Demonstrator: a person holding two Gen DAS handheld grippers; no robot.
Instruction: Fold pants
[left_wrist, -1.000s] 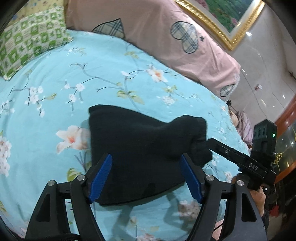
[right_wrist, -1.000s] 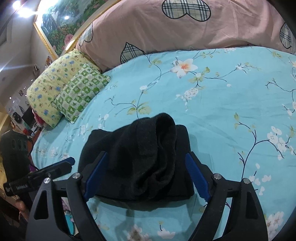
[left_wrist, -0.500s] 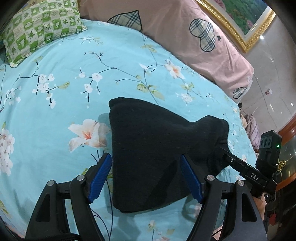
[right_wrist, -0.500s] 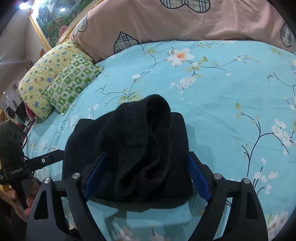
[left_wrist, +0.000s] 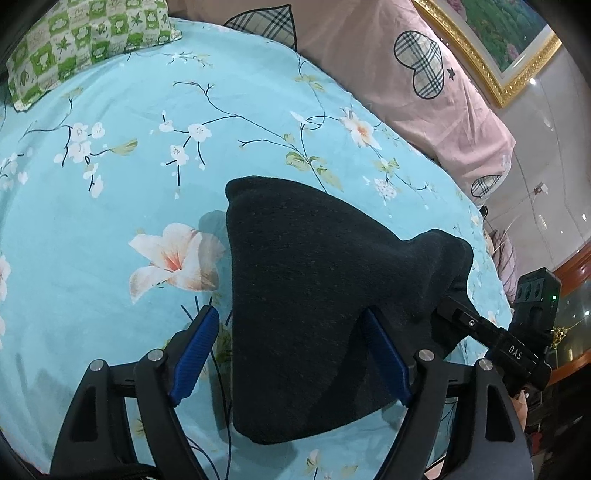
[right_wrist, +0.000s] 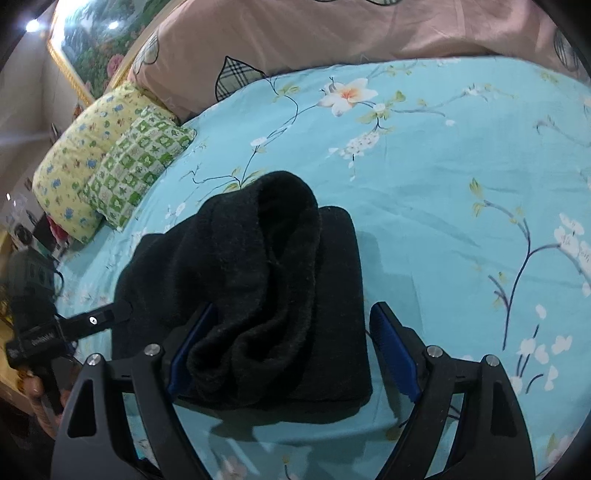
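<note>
The black pants (left_wrist: 310, 295) lie folded into a thick bundle on the blue floral bedsheet (left_wrist: 110, 206). In the right wrist view the pants (right_wrist: 266, 295) show a raised, rolled fold on top. My left gripper (left_wrist: 291, 354) is open, its blue pads either side of the bundle's near part, just above it. My right gripper (right_wrist: 295, 347) is open too, its fingers straddling the near end of the bundle. The right gripper also shows in the left wrist view (left_wrist: 491, 332), at the pants' right edge. The left gripper shows in the right wrist view (right_wrist: 74, 325), at the bundle's left side.
A long pink bolster with plaid hearts (left_wrist: 406, 74) runs along the far side of the bed. A green checked pillow (right_wrist: 136, 166) and a yellow pillow (right_wrist: 74, 166) lie at the bed's left end. A gold-framed painting (left_wrist: 495, 48) hangs behind.
Both grippers have moved closer over the bundle, which looks larger in both views. The pants lie as before. Both grippers stay open.
</note>
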